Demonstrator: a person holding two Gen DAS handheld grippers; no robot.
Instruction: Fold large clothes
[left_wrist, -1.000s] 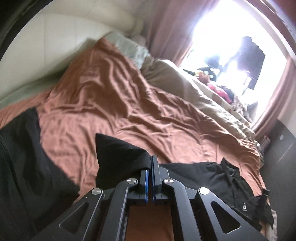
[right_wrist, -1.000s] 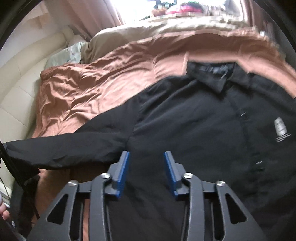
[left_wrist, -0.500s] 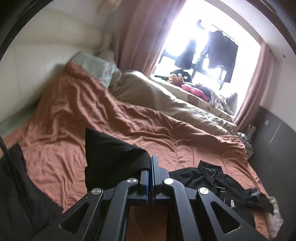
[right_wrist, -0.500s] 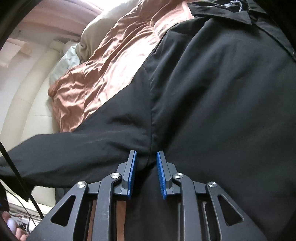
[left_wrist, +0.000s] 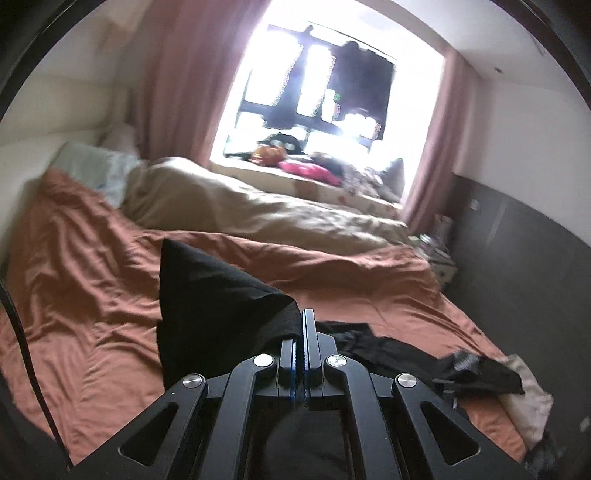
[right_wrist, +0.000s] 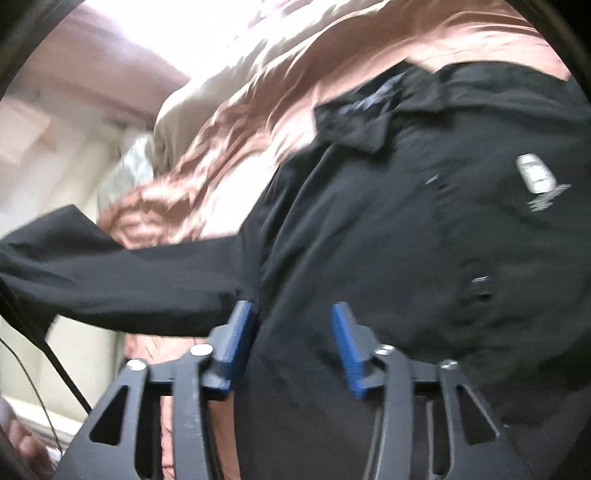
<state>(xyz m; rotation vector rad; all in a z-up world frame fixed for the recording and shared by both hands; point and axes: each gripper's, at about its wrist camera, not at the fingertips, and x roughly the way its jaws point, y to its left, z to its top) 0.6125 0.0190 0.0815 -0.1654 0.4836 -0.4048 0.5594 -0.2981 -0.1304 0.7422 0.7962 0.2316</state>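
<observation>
A large black collared shirt (right_wrist: 424, 240) with a small white chest logo lies on a rust-orange duvet (right_wrist: 229, 158). Its sleeve (right_wrist: 110, 280) stretches out to the left, lifted off the bed. My left gripper (left_wrist: 300, 321) is shut on the end of the black sleeve (left_wrist: 207, 295), which stands up in a peak above the duvet (left_wrist: 81, 288). The rest of the shirt (left_wrist: 413, 362) lies crumpled to the right in the left wrist view. My right gripper (right_wrist: 291, 325) is open, just over the shirt near the armpit, holding nothing.
A beige comforter (left_wrist: 240, 210) and a pale pillow (left_wrist: 96, 170) lie at the far side of the bed. A bright window (left_wrist: 325, 96) with pink curtains is behind. A dark wall panel (left_wrist: 528, 266) stands on the right. A white cloth (left_wrist: 524, 402) lies at the bed's right edge.
My left gripper has risen and tilted up with the sleeve. My right gripper, nearly closed half a second ago, has opened wide and pulled back from the shirt.
</observation>
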